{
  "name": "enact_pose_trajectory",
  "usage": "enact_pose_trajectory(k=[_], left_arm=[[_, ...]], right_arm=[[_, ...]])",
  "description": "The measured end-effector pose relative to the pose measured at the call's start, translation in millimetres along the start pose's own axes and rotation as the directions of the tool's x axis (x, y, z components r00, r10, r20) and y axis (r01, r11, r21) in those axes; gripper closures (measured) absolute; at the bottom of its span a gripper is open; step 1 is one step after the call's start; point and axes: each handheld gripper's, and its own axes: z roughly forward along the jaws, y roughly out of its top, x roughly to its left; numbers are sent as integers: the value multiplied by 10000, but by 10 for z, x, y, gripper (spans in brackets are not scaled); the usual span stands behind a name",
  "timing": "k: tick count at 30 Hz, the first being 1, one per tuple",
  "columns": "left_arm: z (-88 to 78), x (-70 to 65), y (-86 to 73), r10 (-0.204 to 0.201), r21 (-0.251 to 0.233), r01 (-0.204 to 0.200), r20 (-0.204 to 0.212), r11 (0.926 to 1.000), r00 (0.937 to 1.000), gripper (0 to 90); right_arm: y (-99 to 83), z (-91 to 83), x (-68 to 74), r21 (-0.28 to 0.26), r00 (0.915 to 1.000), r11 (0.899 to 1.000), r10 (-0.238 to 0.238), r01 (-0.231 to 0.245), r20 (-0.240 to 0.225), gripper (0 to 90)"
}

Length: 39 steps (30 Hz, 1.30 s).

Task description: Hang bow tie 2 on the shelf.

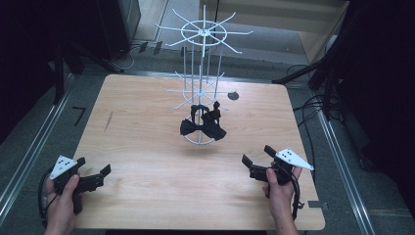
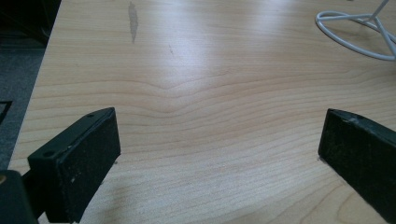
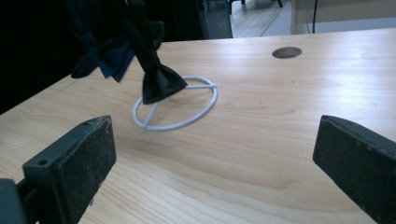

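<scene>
A white wire rack (image 1: 202, 63) with spoked arms stands at the middle back of the wooden table (image 1: 147, 142); its round base ring (image 3: 176, 108) rests on the wood. Black bow ties (image 1: 202, 125) hang low on the rack, just above the base, one tip (image 3: 159, 82) reaching down to the ring. My left gripper (image 1: 93, 171) is open near the front left edge, over bare wood (image 2: 215, 135). My right gripper (image 1: 258, 155) is open at the front right, pointing toward the rack with nothing between its jaws.
A round hole (image 1: 233, 96) is cut into the table behind the rack (image 3: 286, 52). A dark streak (image 1: 108, 121) marks the wood at the left. Metal rails (image 1: 29, 152) and cables (image 1: 308, 105) run along the floor beside the table.
</scene>
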Motion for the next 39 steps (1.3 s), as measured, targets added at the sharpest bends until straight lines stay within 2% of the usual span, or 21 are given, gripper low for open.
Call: enact_pose_trajectory(k=[8, 10, 28, 31, 33, 39], left_arm=[[2, -1, 0, 5, -14, -5, -5, 10000, 10000, 0], [2, -1, -1, 8, -23, -8, -10, 10000, 10000, 0], [1, -5, -2, -4, -13, 4, -5, 10000, 10000, 0], [2, -4, -1, -6, -12, 6, 9, 10000, 10000, 0], [2, -5, -2, -7, -18, 7, 1, 10000, 10000, 0], [2, -4, -2, -11, -14, 11, 0, 10000, 10000, 0]], right_arm=[[-87, -116, -177, 144, 9992, 9999, 45, -50, 386, 0], [-123, -181, -255, 224, 9980, 9996, 154, -168, 616, 1], [-271, -565, -542, 401, 9915, 9989, 194, -248, 1287, 1], [-306, -630, -595, 468, 9899, 9985, 203, -271, 1405, 1], [-351, -698, -658, 640, 9863, 9977, 94, -202, 1646, 1], [-416, -830, -749, 740, 9831, 9967, 198, -337, 1818, 1]])
